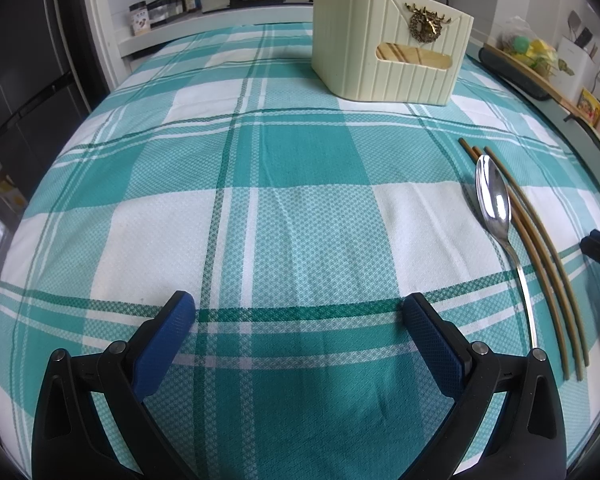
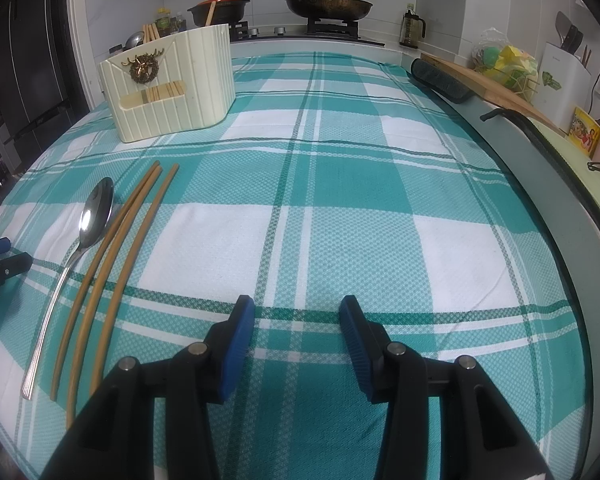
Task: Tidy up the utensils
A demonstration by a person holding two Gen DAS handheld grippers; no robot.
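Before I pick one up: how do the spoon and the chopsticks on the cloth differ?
The spoon is shiny metal with a broad bowl; the chopsticks are matte brown, thin sticks. There is one spoon against three chopsticks. The spoon lies on the side towards the left tool, the chopsticks nearer the right tool. Both lie flat, side by side, pointing towards the cream holder.

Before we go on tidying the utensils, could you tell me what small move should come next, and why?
Probably swing the right gripper toward the spoon, since its jaws are open and empty over bare cloth. The spoon and three chopsticks lie loose on the tablecloth, while the cream holder already contains others.
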